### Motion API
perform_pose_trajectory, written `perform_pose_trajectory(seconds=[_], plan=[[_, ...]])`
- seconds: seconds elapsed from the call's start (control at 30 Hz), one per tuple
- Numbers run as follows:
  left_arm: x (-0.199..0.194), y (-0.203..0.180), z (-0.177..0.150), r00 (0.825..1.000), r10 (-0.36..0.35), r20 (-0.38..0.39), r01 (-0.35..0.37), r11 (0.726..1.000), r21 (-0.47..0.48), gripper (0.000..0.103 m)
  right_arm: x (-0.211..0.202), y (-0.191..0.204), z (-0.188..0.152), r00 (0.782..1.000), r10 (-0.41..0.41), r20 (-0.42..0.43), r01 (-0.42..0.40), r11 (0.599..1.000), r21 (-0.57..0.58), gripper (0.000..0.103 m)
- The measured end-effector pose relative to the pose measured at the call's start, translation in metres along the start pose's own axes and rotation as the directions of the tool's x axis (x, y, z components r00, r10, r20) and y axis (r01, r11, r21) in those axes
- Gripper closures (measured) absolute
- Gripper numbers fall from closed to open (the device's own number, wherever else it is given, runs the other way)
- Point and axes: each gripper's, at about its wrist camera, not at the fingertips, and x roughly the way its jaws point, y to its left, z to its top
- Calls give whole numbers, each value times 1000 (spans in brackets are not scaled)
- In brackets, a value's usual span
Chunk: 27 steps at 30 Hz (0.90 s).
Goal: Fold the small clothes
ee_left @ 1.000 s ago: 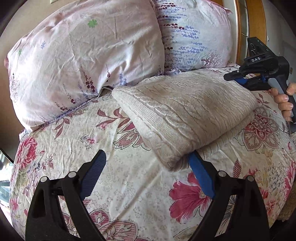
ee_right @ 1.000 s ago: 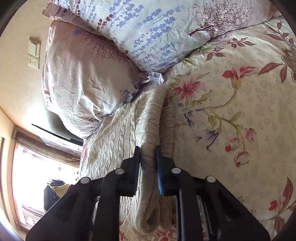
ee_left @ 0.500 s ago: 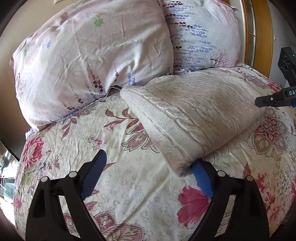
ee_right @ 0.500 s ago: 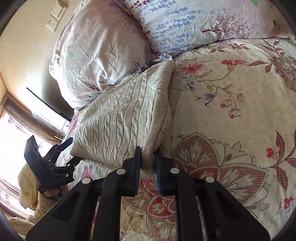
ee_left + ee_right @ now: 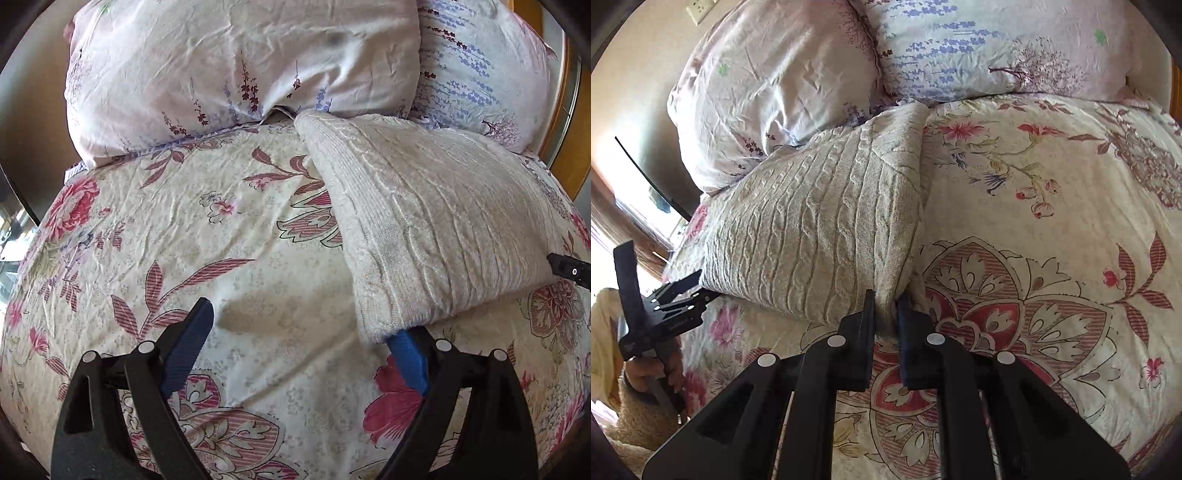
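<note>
A folded cream cable-knit sweater (image 5: pixel 436 221) lies on a floral bedspread (image 5: pixel 229 236), its far edge close against two pillows at the head of the bed: a pale pink pillow (image 5: pixel 236 62) on the left and a lavender-print pillow (image 5: pixel 476 77) on the right, as the left wrist view shows them. The left gripper (image 5: pixel 303 343) has its fingers wide apart; the left blue pad (image 5: pixel 186 347) is over bare bedspread, while the right blue pad (image 5: pixel 408 356) sits tucked under the near corner of the sweater. Nothing is pinched between them. The right gripper (image 5: pixel 886 317) has its fingers drawn nearly together and clamped on the near corner of the sweater (image 5: pixel 820 229), where the knit bunches between the pads. In the right wrist view the left gripper's body (image 5: pixel 661 314) appears at the far left, beside the sweater's left edge, with a hand (image 5: pixel 652 373) on its handle. A wall socket (image 5: pixel 701 8) shows on the wall above the pillows. In the left wrist view a black tip of the right gripper (image 5: pixel 570 269) shows at the sweater's right edge.
</note>
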Motion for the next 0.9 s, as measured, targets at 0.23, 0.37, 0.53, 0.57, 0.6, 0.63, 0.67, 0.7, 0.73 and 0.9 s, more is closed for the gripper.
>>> perform_pose_trajectory(seconds=[0.23, 0.37, 0.53, 0.57, 0.6, 0.63, 0.67, 0.7, 0.73, 0.9], plan=[[-57, 2, -3, 980, 59, 191, -70, 996, 50, 2, -41, -6, 9, 977, -105, 186, 111, 994, -20, 54], [-68, -16, 22, 964, -76, 255, 76, 997, 8, 2, -51, -2, 25, 968, -43, 246, 48, 999, -14, 54], [-46, -70, 49, 961, -153, 232, 148, 988, 37, 2, -36, 20, 26, 974, 24, 226, -12, 998, -54, 54], [-43, -78, 52, 960, -162, 229, 157, 987, 40, 2, -33, 23, 26, 975, 29, 222, -14, 998, -67, 54], [-40, -83, 54, 959, -173, 225, 167, 985, 47, 2, -30, 27, 25, 976, 27, 218, -10, 997, -76, 54], [-37, -87, 55, 961, -170, 218, 164, 985, 48, 2, -27, 29, 25, 977, 27, 212, -9, 996, -83, 54], [-33, -91, 56, 963, -165, 214, 158, 986, 48, 2, -24, 31, 25, 979, 28, 204, -11, 996, -86, 54], [-31, -92, 56, 965, -161, 209, 154, 987, 49, 2, -22, 30, 25, 980, 28, 197, -11, 996, -85, 54], [-28, -93, 56, 966, -156, 204, 149, 988, 47, 2, -20, 29, 25, 981, 23, 191, -7, 996, -84, 54], [-17, -94, 54, 974, -131, 187, 124, 991, 50, 2, -13, 25, 23, 984, -8, 178, 26, 995, -99, 54]])
